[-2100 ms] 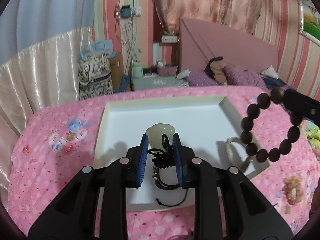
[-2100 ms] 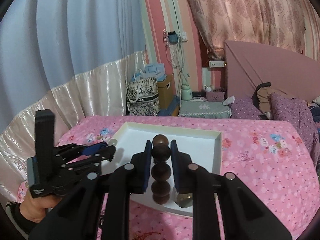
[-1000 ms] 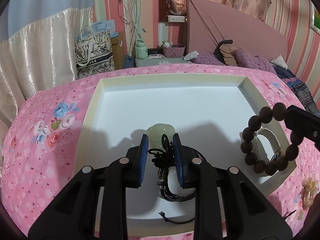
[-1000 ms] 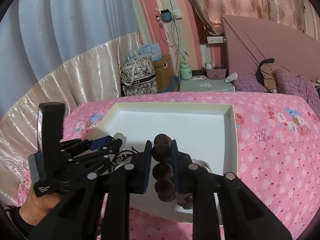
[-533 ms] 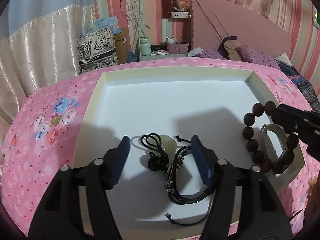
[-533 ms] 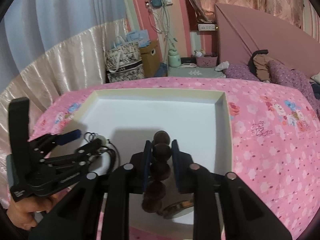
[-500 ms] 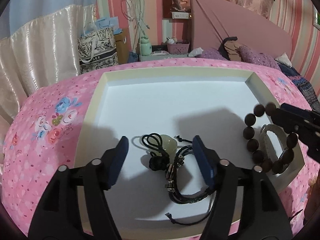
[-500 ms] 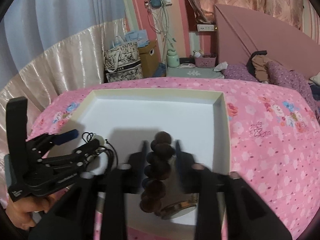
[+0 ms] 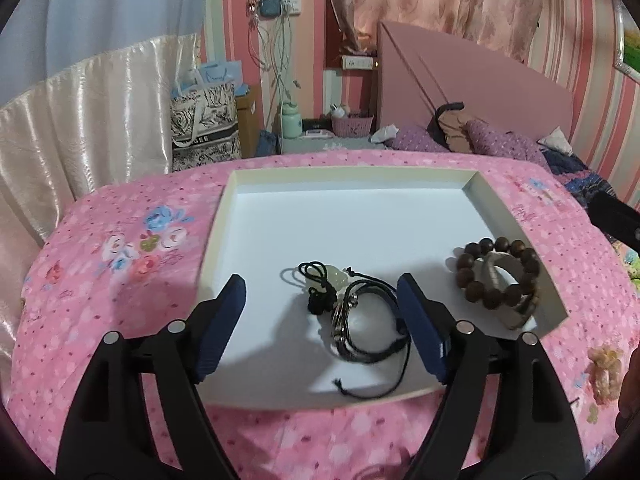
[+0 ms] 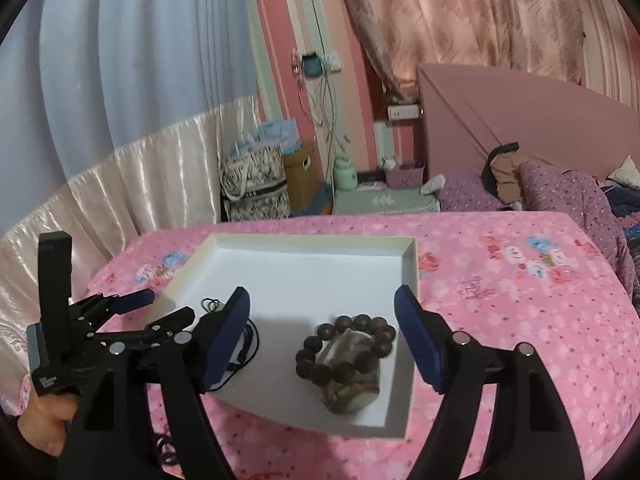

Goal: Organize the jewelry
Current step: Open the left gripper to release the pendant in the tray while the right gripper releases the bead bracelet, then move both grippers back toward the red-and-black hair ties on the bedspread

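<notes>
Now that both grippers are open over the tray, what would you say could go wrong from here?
The wooden bead bracelet lies on top of a pale bangle near the tray corner, so regrasping one may drag the other. The jade pendant and black cord bracelet overlap; their cords could tangle. A loose cord end near the front rim might snag the left gripper.

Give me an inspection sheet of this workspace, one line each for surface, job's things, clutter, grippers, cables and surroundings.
Surface: pink floral cloth under a shallow white tray.
Job's things: dark bead bracelet lying on a pale bangle at the tray's right; pale green pendant touching black cord bracelets mid-tray.
Clutter: nothing seen in the tray.
Grippers: left gripper and right gripper both open, empty.
Cables: white charger leads hanging on the wall.
Surroundings: patterned tote bag, bed headboard, curtains.
</notes>
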`<state>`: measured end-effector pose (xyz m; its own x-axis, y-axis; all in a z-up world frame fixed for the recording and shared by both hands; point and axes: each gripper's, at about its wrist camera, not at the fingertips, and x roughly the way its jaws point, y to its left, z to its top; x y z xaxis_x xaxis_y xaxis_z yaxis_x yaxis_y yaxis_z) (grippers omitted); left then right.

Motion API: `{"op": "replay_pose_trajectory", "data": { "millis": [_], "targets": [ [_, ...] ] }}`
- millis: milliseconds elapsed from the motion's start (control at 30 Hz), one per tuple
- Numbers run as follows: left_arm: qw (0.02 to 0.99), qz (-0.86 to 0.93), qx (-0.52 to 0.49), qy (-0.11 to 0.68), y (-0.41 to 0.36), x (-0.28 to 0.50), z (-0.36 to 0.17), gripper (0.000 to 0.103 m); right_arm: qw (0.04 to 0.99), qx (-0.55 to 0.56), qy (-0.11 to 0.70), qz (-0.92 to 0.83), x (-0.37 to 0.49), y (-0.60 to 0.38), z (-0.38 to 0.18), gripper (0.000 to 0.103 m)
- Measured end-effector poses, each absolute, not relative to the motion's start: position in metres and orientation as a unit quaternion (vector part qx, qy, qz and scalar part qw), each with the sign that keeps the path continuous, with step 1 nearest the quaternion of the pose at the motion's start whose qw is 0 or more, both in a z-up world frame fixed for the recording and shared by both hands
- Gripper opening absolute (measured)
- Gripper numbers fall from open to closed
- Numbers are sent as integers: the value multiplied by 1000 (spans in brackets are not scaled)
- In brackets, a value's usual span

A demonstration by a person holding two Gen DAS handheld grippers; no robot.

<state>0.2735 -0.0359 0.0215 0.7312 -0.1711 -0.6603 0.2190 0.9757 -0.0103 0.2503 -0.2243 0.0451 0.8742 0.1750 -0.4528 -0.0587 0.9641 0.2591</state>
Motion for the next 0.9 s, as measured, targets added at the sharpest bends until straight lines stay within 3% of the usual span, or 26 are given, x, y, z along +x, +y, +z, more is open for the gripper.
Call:
{"op": "replay_pose_trajectory", "data": {
  "millis": [367,700,900],
  "targets": [
    [948,-109,20,299,1,192,46,89,967,114,223,43,168,-245,29,86],
    [949,-83,43,300,42,124,17,90,957,140,253,-17,111,-312,-19,86],
    [944,-77,41,319,53,112,-1,90,954,131,270,-3,101,-304,-31,86]
  ]
}}
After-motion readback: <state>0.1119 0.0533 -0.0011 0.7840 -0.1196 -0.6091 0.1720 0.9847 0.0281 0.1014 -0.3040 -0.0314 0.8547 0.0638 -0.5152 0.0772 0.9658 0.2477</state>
